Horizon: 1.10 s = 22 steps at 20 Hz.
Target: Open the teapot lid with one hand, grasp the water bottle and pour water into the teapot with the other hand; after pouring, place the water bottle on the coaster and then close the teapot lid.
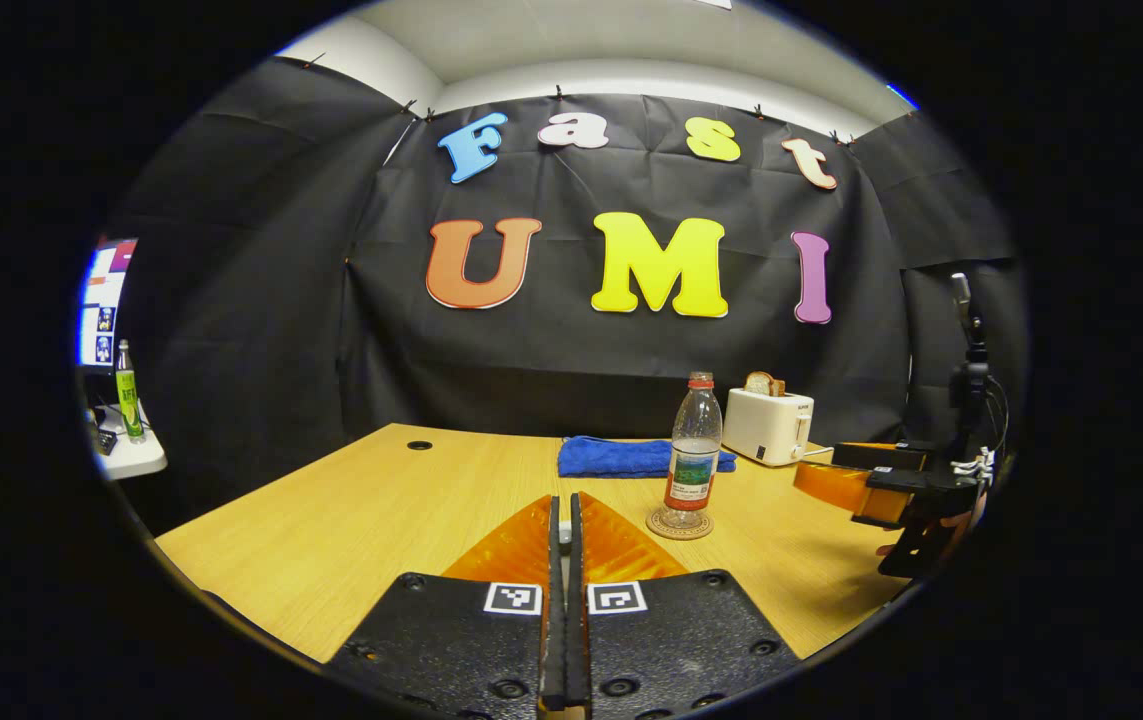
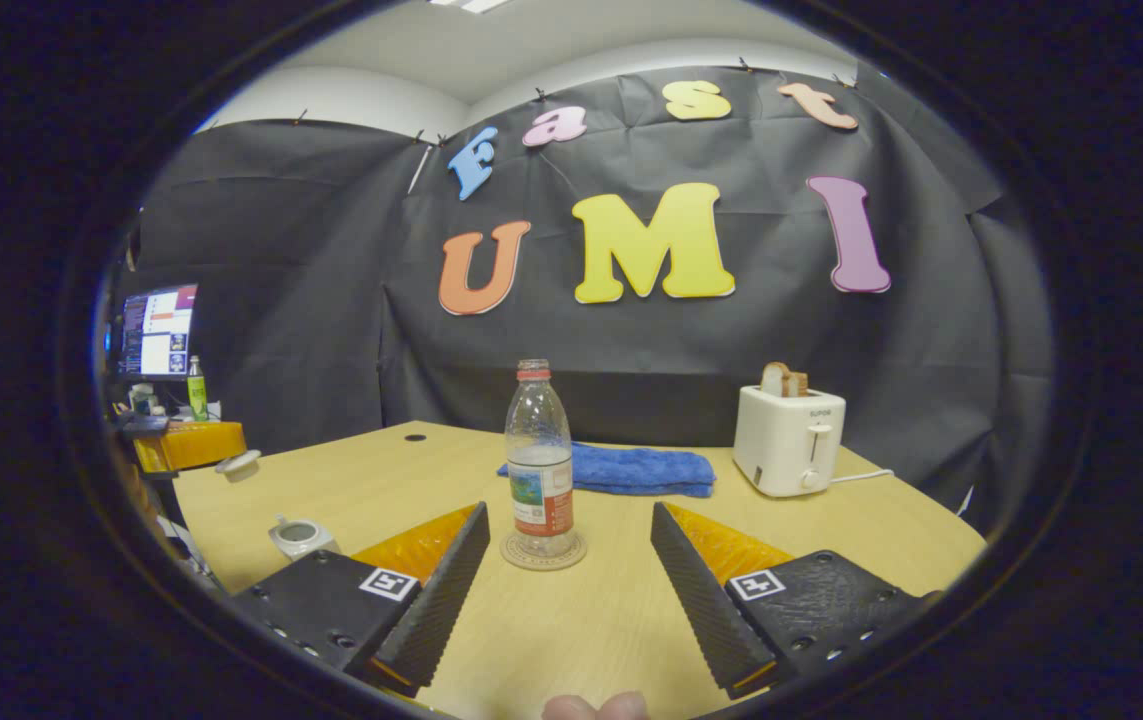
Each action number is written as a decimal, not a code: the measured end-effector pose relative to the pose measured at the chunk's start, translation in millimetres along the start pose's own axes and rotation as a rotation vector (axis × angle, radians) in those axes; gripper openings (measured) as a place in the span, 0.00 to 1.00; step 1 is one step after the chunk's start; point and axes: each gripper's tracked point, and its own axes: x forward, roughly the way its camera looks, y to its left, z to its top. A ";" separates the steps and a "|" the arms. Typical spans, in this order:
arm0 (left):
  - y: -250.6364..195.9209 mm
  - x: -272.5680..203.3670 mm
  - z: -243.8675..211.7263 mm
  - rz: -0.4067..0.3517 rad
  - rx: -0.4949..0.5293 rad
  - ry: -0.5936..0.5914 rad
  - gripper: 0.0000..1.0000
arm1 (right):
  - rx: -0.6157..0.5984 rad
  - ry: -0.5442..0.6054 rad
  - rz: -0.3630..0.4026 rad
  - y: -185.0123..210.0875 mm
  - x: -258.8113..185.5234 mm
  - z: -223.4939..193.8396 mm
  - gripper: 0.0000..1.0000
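Two claws are at work over the wooden bench (image 2: 571,640). In the right gripper view, the right claw (image 2: 568,515) is spread wide and touches nothing, with a person's fingertips (image 2: 596,708) showing at the bottom edge. Just beyond its fingers and between them, the water bottle (image 2: 539,460) stands upright on the round coaster (image 2: 543,552), apart from both fingers, uncapped and partly filled. Beside the claw's left finger sits the small white teapot (image 2: 301,537), its mouth uncovered. Farther off on that side, raised above the bench, the other gripper's tip carries the teapot lid (image 2: 237,464).

In the left gripper view, the left claw (image 1: 564,500) has its fingers pressed almost together, with a small pale piece pinched between them near the tips; it appears to be the lid. Ahead and to its right the bottle stands on the coaster, and the right claw reaches in from the right edge of the view, a hand (image 1: 936,530) behind it.

Behind the bottle lies a folded blue towel (image 2: 631,468). To its right stands a white toaster (image 2: 789,440) with a slice of bread (image 2: 783,380) poking up. Past the bench's left end, a lit monitor (image 2: 156,330) and a green bottle (image 2: 196,388) stand on a side table.
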 end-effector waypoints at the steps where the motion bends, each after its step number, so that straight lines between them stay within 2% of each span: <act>1: -2.0 3.6 -7.2 -0.002 -0.007 0.010 0.03 | -0.012 -0.009 -0.012 -4.5 -8.7 2.3 0.97; 5: -9.8 14.5 -36.9 -0.006 -0.024 0.070 0.03 | -0.051 -0.053 -0.046 -12.1 -32.1 8.8 0.97; 9: -11.6 21.5 -44.6 0.002 -0.010 0.077 0.03 | -0.090 -0.076 -0.051 -11.5 -39.2 12.1 0.98; 21: -7.7 25.1 -62.9 0.040 -0.011 0.125 0.04 | -0.079 -0.082 -0.064 -15.7 -46.9 11.5 0.95; 22: -9.8 25.2 -64.0 0.038 -0.023 0.129 0.06 | -0.077 -0.085 -0.065 -16.7 -47.8 11.9 0.98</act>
